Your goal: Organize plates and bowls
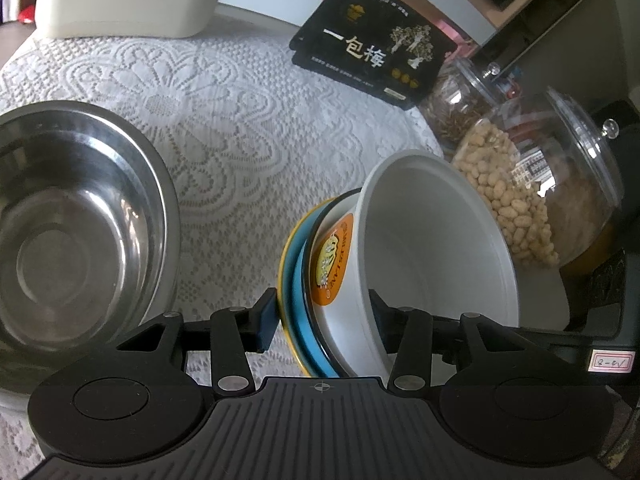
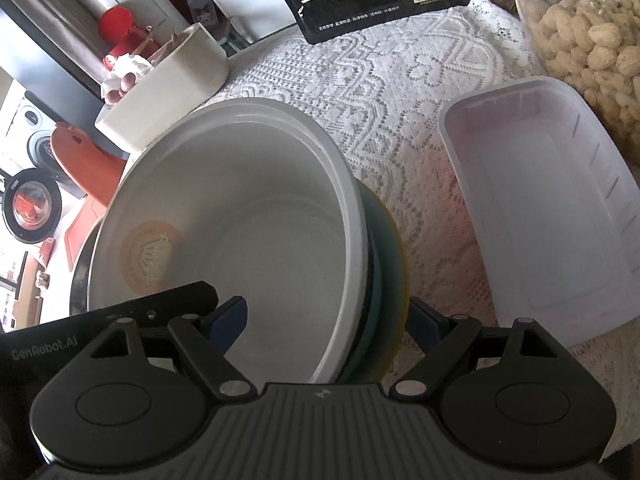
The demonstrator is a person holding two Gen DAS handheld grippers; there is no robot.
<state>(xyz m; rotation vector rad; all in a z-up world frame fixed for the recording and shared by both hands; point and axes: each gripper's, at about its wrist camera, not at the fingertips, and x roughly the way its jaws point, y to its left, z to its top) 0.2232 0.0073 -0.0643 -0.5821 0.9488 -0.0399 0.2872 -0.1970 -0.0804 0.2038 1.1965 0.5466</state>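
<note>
Your left gripper point(image 1: 324, 316): matte black body, ribbed centre plate with small crosshair mark, two round black discs either side. Black linkage arms with silver pivot pins; fingers point(image 1: 266, 320) carry dark blue pads. Small white label with red border at right edge — handwriting on it, not legible for certain.

Your right gripper point(image 2: 326, 322): same black build — ribbed plate, twin discs, silver pins, blue pads on fingers point(image 2: 230, 322). Black panel at left reads "GenRobot.AI" in grey letters, small screw holes above it.
</note>
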